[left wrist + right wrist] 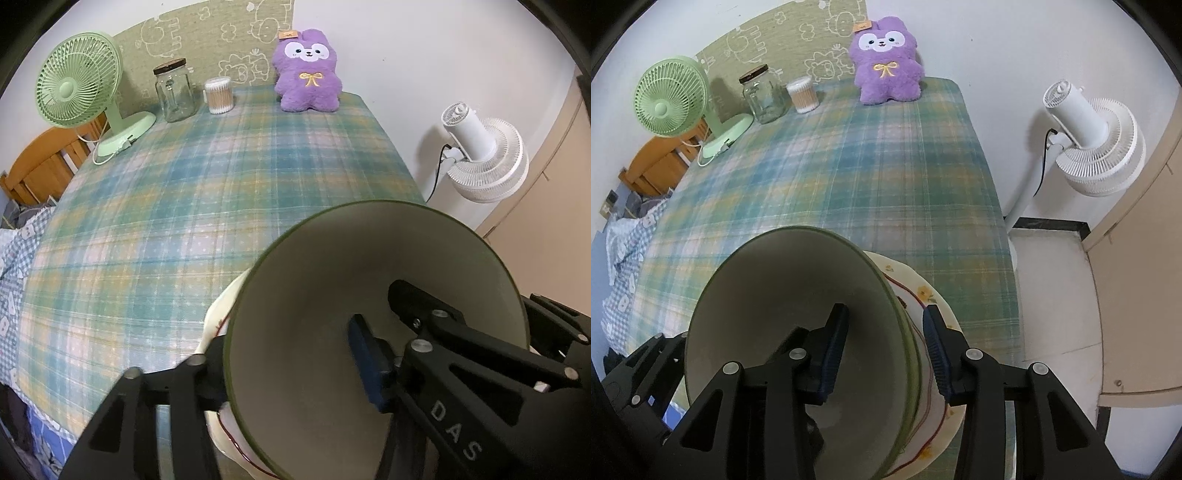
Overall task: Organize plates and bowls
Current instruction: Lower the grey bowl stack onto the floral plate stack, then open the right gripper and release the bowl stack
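The cream bowl with a thin green rim point(332, 295), smooth glazed ceramic, sits low and centre-right in the left view on a cream flower-painted plate point(923, 295) upon the soft plaid tablecloth point(184, 184). I'd judge the stacking step nearly finished. The left gripper point(288, 373) straddles the rim with jaws apart; the right gripper point(886, 350) straddles the opposite wall, clearly not pressing, so both want lifting clear.
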